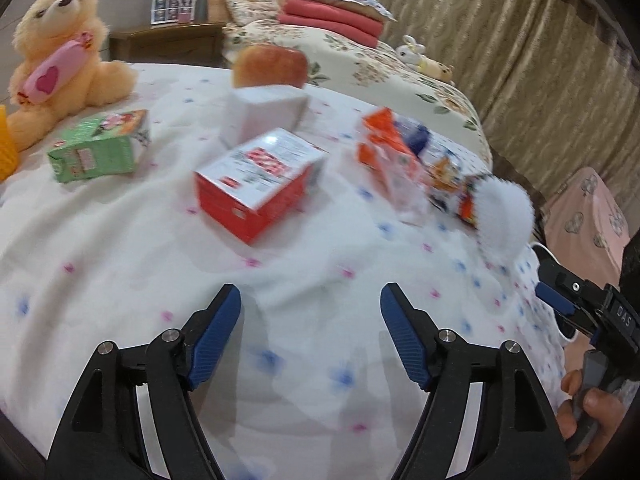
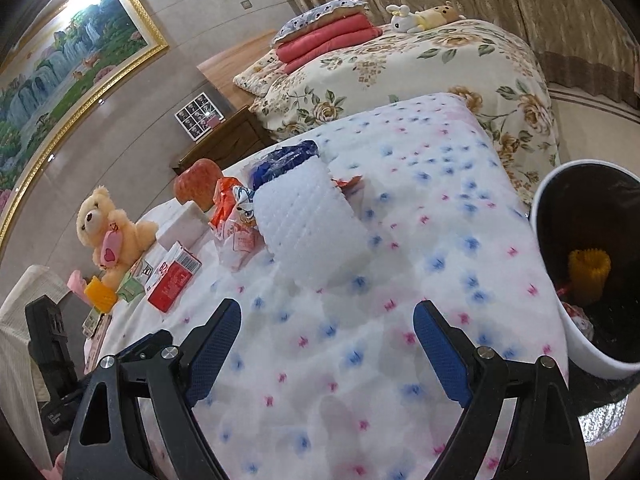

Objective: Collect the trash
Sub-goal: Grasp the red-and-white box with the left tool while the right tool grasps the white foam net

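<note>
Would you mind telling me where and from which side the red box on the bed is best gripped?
Grip the red box across its two long side faces, coming down from above with the left hand-held gripper. It lies flat, white label up, with clear blanket on both sides; the open jaws look wide enough.

Left wrist view: mid frame is motion-blurred. Red carton (image 1: 256, 184) print unreadable; white box (image 1: 262, 114) behind it smeared, edges soft; apple (image 1: 272, 66) partly hidden behind that box. Orange wrappers (image 1: 394, 156) at centre right blur into one mass, can't tell how many pcs. White foam piece (image 1: 505, 216) fuzzy at its outline. Orange item (image 1: 6, 144) cut by left edge. Right gripper (image 1: 560, 292) at right edge, mostly out of frame, jaw state can't tell.

Right wrist view: trash bin (image 2: 560, 344) cut by right edge; contents beside yellow item (image 2: 590, 276) too dark to ID. Green carton (image 2: 131, 286) mostly hidden behind teddy bear (image 2: 110, 236). Black device (image 2: 48, 344) at lower left partly cut off.
</note>
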Demonstrator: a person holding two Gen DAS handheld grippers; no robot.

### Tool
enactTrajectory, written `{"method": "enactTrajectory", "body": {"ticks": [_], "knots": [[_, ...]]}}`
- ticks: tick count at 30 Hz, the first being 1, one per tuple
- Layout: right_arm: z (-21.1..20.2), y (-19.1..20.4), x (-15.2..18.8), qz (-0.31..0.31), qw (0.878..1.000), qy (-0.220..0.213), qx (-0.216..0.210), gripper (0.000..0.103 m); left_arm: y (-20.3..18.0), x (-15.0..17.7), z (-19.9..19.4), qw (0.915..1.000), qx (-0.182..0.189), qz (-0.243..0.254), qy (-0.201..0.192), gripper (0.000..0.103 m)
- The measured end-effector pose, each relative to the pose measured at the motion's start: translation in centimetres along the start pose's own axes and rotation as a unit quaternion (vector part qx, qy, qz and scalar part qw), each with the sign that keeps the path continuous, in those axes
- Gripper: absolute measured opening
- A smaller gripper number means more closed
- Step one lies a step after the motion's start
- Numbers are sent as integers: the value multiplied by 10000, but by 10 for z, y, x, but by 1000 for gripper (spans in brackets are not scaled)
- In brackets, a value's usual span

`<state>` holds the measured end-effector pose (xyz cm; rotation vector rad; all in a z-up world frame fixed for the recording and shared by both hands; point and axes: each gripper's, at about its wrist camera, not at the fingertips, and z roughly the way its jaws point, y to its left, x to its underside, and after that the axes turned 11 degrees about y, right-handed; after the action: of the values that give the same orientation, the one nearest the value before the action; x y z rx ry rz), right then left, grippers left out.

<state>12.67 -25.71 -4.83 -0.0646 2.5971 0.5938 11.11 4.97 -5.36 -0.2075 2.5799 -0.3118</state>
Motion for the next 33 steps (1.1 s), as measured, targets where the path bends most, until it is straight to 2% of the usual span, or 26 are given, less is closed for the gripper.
{"method": "enactTrajectory", "body": {"ticks": [10,17,19,20,21,22,24,27,33], "knots": [[18,7,-15,7,9999,34,113,89,30,-36,12,9994,-321,-85,76,80],[28,12,-25,-49,9995,-7,297,88,29,-55,23,9985,-513,162,93,81],[29,12,-26,-65,9994,-28,327,80,26,-58,25,9981,-568,227,102,81],[30,12,-26,-81,9994,-17,340,68,25,-58,25,9979,-588,261,89,78],[30,12,-26,-87,9994,3,348,56,24,-57,25,9978,-591,287,87,72],[31,11,-25,-93,9993,23,362,52,22,-57,27,9977,-574,348,123,57],[30,10,-23,-113,9992,-4,371,44,19,-57,28,9973,-580,415,148,57],[26,10,-20,-149,9993,-25,336,38,15,-53,22,9972,-556,502,26,57],[15,6,-11,-171,9995,-66,272,37,4,-38,13,9980,-384,506,-20,56]]}}
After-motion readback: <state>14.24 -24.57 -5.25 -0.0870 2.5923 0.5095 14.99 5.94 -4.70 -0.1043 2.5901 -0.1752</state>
